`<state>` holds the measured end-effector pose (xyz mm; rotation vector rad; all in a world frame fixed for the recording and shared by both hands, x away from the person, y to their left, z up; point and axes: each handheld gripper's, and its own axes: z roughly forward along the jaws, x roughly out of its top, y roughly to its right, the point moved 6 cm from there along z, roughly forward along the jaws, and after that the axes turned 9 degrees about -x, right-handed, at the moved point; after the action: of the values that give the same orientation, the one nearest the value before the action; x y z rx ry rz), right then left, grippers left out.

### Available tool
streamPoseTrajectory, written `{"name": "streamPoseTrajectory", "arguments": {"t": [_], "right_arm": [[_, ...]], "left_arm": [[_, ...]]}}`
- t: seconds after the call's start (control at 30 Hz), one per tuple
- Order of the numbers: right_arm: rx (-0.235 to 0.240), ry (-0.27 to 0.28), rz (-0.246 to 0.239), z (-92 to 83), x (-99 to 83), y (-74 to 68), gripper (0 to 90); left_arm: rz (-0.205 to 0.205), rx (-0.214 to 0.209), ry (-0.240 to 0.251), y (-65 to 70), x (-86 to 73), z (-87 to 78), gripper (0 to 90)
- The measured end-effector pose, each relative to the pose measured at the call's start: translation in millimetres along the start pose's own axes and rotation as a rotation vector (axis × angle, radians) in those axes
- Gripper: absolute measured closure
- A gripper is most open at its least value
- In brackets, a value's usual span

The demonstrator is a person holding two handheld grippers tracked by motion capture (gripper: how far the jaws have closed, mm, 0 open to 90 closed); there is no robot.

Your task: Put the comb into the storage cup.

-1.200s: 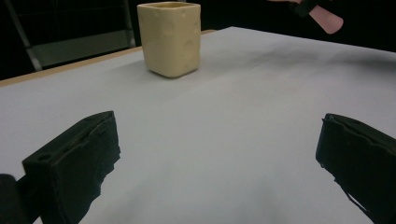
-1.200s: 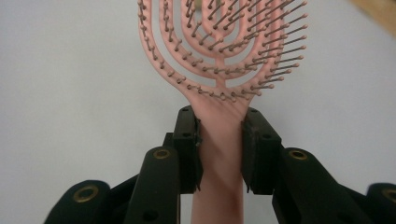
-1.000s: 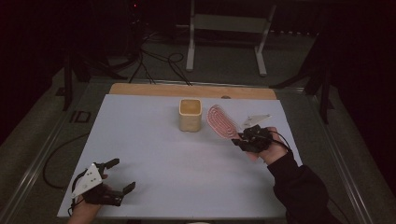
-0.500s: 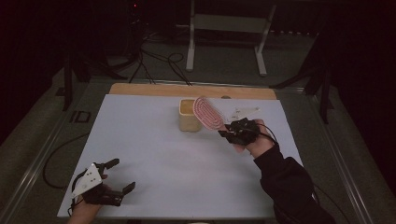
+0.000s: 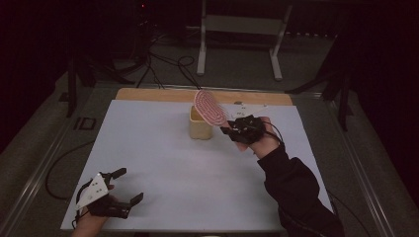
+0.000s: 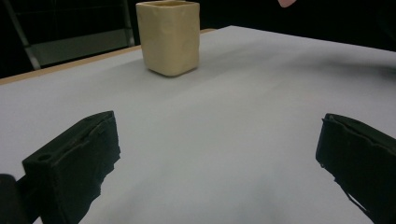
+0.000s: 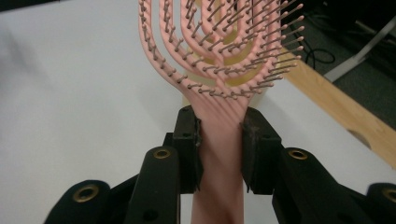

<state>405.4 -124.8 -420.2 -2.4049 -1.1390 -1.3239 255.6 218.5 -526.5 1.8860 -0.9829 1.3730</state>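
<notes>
A pink vented hairbrush (image 5: 209, 107) with rows of bristles is held in the air, its head above the cream square cup (image 5: 200, 126). My right gripper (image 5: 232, 129) is shut on the brush's handle (image 7: 219, 140), which runs down between the two black jaws. The brush head (image 7: 219, 42) fans out beyond the jaws, with the cup partly hidden behind it. My left gripper (image 5: 123, 186) rests at the near left corner of the table, open with nothing between its jaws. From the left gripper view the cup (image 6: 169, 36) stands far ahead on the white surface.
The white tabletop (image 5: 163, 163) has a wooden strip (image 5: 153, 95) along its far edge. A small pale object with wires (image 5: 249, 106) lies behind the right hand. Beyond the table stand a metal frame (image 5: 237, 34) and cables (image 5: 163, 64) on the floor.
The right hand has carried the brush leftward and upward, from beside the cup to over it. The left gripper has stayed in place.
</notes>
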Motion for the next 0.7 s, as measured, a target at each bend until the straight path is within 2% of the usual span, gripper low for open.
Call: {"name": "streamPoseTrajectory", "arguments": {"t": [0.17,0.2,0.3,0.43,0.57,0.7], "right_arm": [[-0.002,0.02,0.01,3.1,7.0,-1.0,70.5],[-0.011,0.041,0.01,4.6,11.2,-0.2,70.5],[0.003,0.056,0.041,6.9,16.6,1.1,70.5],[-0.004,0.095,0.055,10.6,25.9,3.5,70.5],[-0.004,0.135,0.058,13.9,33.9,3.9,70.5],[-0.012,0.151,0.063,18.5,40.4,4.4,70.5]], "left_arm": [[-0.001,-0.001,-0.002,-0.2,-0.5,0.6,0.0],[-0.006,-0.006,-0.003,0.0,-0.6,0.9,0.0],[-0.01,-0.01,-0.005,0.3,-0.9,1.2,0.0],[-0.011,-0.007,-0.005,0.0,-0.8,1.0,0.0],[-0.012,-0.008,-0.006,-0.3,-0.9,0.8,0.0],[-0.013,-0.012,-0.007,0.1,-1.3,1.4,0.0]]}}
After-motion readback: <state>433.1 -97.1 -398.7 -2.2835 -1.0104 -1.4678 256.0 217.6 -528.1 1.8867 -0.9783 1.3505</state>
